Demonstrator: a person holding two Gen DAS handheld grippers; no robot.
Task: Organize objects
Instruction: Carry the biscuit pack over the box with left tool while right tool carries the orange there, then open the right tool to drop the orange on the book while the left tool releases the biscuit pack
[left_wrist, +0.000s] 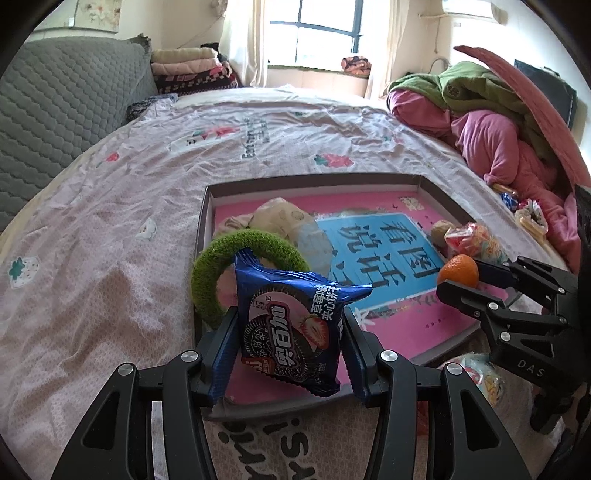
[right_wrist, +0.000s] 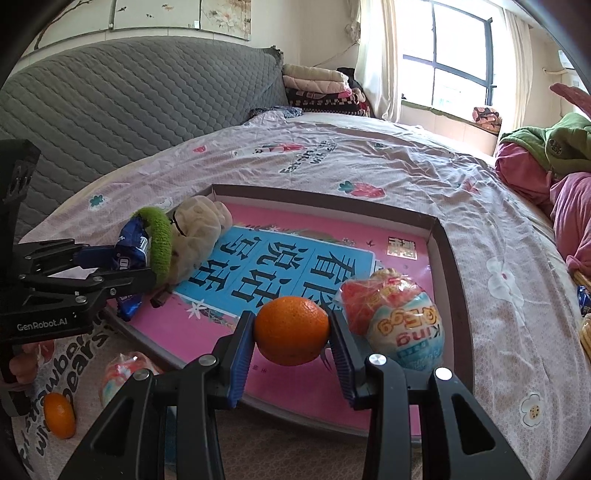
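carrying 2 items over the tray (left_wrist: 207, 206), we grip a cookie packet (left_wrist: 291, 328) in our left gripper (left_wrist: 290, 354), half open, and an orange (right_wrist: 291, 330) in our right gripper (right_wrist: 291, 365), nearly closed; next, lower and release them inside.

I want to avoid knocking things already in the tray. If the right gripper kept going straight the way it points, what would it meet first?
Probably the pink tray floor with the blue book cover. The right gripper, shut on the orange, points down over it. The King Egg packet sits just to the right; depth is unclear.
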